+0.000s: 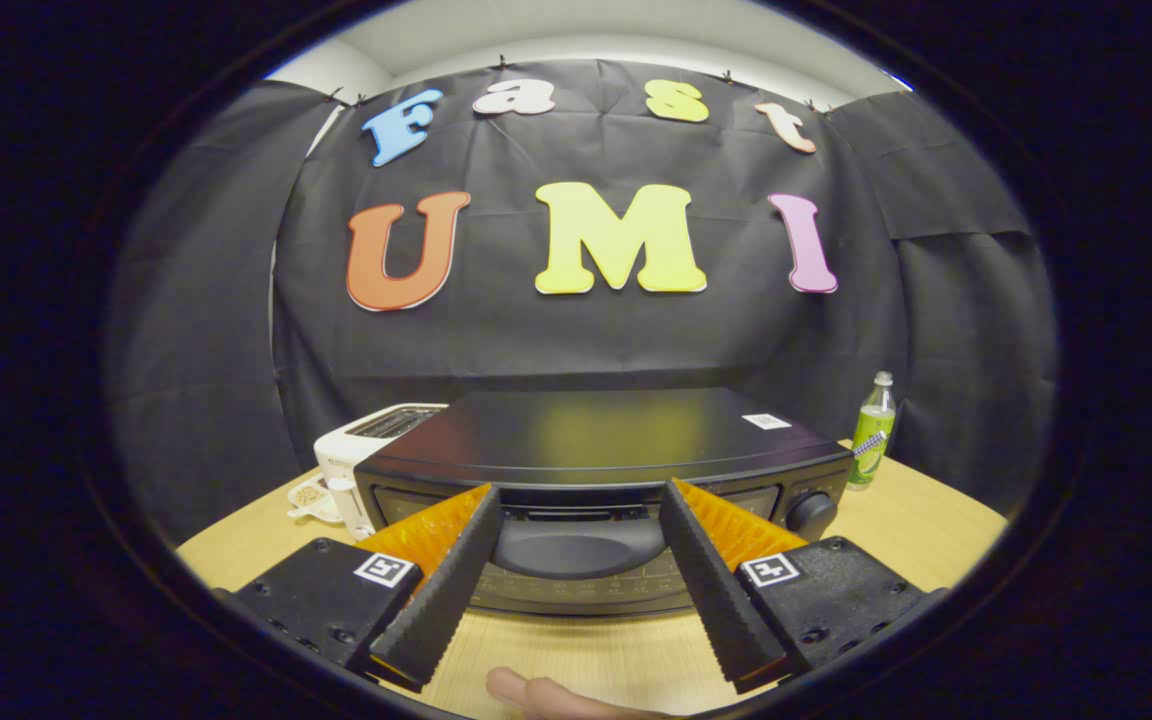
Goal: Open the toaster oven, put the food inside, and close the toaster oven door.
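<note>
At 12 o'clock, dead ahead: black metal toaster oven (601, 450) on wooden table (936, 530) | its wide curved door handle (578, 548) lies crosswise between my fingertips | gripper (576, 520) wide open, holding nothing.

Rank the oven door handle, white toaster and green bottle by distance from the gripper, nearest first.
Gripper open.
1. Oven door handle: between the fingers.
2. White toaster: beyond the left finger, beside the oven.
3. Green bottle: far right, behind the oven.

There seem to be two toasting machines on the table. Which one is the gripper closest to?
The black toaster oven, whose door handle sits between the open gripper's fingers. The white toaster stands farther back, beside the oven.
</note>
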`<state>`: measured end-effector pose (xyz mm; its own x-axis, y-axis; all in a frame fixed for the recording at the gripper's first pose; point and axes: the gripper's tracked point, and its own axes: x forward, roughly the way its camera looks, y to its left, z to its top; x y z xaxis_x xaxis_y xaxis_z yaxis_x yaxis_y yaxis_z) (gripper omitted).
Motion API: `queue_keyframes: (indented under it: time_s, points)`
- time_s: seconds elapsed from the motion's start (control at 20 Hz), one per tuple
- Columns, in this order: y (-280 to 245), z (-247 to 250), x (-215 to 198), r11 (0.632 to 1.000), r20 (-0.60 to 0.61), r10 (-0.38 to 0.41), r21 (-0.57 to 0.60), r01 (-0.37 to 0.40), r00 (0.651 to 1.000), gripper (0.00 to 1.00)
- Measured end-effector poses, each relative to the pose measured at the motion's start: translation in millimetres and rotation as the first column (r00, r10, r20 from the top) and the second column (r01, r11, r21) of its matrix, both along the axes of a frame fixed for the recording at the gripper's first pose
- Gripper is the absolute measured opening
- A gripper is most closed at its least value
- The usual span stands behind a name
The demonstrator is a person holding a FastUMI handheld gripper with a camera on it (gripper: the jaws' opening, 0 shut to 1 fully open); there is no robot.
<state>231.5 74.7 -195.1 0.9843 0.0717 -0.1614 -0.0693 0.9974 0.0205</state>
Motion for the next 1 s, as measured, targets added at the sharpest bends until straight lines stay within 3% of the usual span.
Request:
queue_keyframes:
  time_s: [0.45,1.0]
  points:
    - [-3,-16,-46,0.999,-0.031,0.027,-0.043,-0.028,0.999,1.0]
    - [-9,-66,-98,0.999,-0.312,0.033,-0.031,-0.045,0.95,1.0]
